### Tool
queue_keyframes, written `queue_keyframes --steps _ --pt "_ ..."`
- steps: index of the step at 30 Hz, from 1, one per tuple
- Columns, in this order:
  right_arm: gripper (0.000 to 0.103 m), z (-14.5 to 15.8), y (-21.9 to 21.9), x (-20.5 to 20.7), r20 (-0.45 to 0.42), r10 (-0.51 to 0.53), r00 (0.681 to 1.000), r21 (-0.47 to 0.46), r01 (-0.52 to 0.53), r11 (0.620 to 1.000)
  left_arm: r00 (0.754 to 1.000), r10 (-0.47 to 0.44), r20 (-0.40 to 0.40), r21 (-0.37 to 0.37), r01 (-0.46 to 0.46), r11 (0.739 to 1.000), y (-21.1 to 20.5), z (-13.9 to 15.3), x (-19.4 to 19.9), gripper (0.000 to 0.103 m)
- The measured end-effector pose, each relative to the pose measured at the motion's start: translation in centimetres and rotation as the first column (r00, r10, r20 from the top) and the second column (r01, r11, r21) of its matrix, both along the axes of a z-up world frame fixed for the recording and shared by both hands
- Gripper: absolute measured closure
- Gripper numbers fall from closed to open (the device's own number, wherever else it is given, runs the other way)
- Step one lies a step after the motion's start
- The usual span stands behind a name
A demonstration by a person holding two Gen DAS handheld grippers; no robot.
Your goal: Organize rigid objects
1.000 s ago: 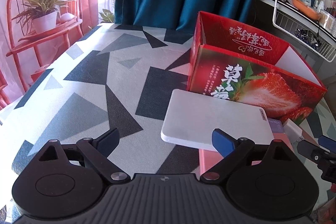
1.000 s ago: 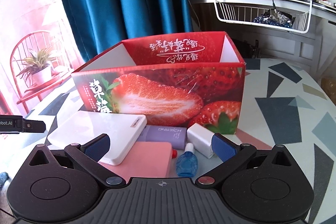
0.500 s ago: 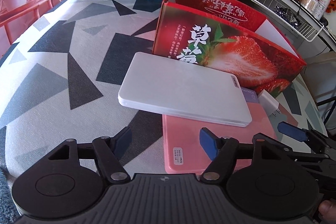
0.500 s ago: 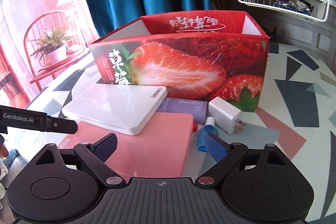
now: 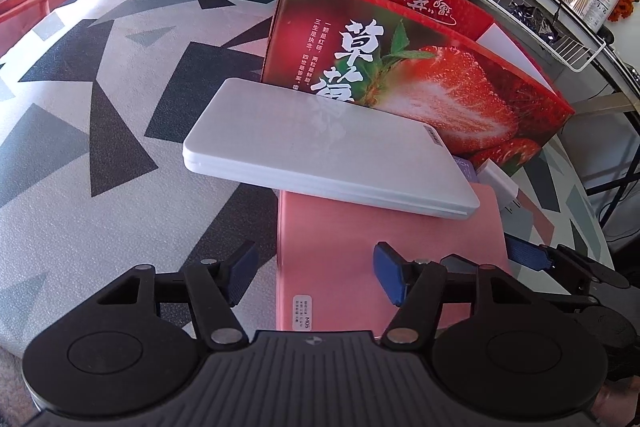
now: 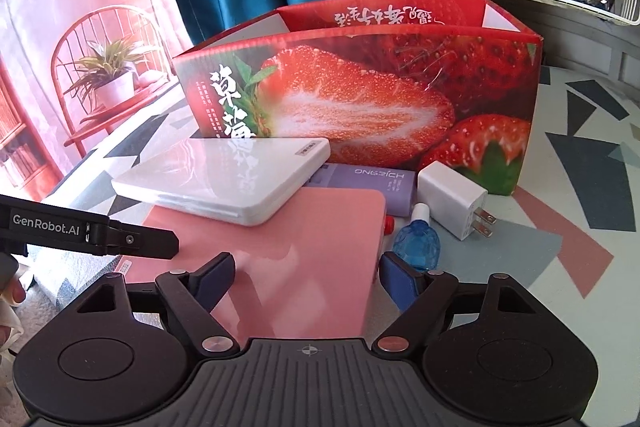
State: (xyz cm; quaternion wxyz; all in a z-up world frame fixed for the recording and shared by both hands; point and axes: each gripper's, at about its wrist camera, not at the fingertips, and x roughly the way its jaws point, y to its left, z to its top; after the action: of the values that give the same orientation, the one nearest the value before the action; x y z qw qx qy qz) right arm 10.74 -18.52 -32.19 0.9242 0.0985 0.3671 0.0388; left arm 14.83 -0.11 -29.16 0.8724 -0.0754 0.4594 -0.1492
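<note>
Pink slab (image 6: 280,259) under white case (image 6: 224,179), seemingly resting flat on desk (image 5: 100,155); left tongs (image 5: 316,277) and right tongs (image 6: 308,275) both released, gripping nothing.

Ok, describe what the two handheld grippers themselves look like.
Both look alike: the left gripper and right gripper have matte black linkage arms with silver pivot pins, a ribbed black body flanked by two round discs, and blue fingertip pads. The left one's side bar, seen from the right wrist, carries white GenRobot.AI lettering. No cables show.

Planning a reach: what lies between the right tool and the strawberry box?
In the right wrist view, the pink case lies before the right tool, the white case overlapping it, then the strawberry box.
</note>
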Motion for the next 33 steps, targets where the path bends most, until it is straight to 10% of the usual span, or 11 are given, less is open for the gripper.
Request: queue_keyframes --steps 33 --pt "0.027 -0.5 -0.3 0.3 -0.075 -0.008 0.997 0.045 0.011 0.999 0.998 -0.047 -0.034 -0.031 0.046 0.998 -0.5 -0.8 -0.3 0.035"
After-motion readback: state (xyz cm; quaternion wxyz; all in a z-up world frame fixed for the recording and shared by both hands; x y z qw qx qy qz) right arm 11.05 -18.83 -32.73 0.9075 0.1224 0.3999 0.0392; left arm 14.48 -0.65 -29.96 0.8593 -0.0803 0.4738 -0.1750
